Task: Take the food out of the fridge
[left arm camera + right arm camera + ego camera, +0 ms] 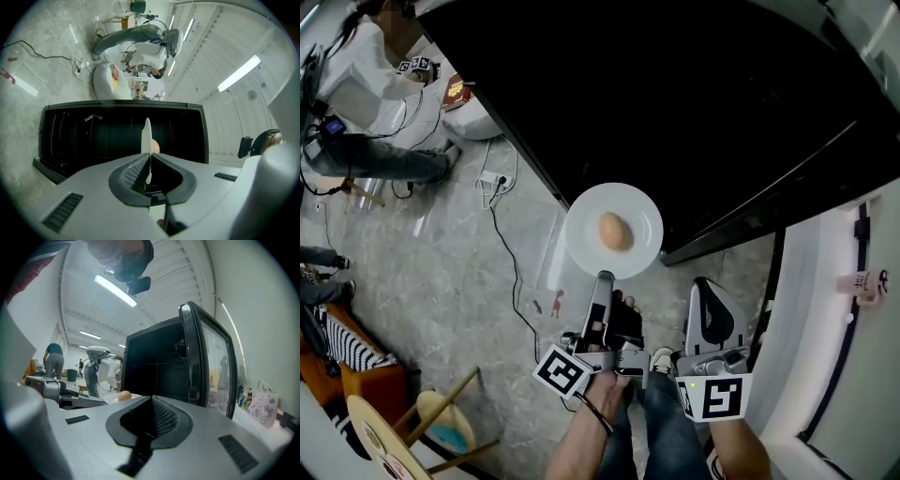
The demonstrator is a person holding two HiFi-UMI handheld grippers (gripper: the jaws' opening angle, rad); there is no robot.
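We have the left gripper [603,278] clenched on the near rim of the white plate [634,210]. In the left gripper view the rim stands edge-on, pinched between the ribbed pads. The grip is at the edge, so the plate's face stays free and the egg [614,232] rests near its middle, not touching the gripper. We hold the plate flat, most likely because the egg is round and nothing but the shallow dish keeps it from rolling off.

The plate hangs in the air at the centre of the head view, just below the black fridge [675,94] that fills the upper right. Grey floor [469,281] lies under it, not a shelf. From this we judge the food to be out of the fridge, or just at its mouth. In the left gripper view the dark inside of the fridge shows beyond the plate.

The right gripper [703,287] sits at lower right, just beside the left one. Its own view shows its jaws closed together with nothing between them. It points past the open glass door [206,362] and seems to be waiting clear of the plate, perhaps ready to close that door. No table to set the plate on shows near it.
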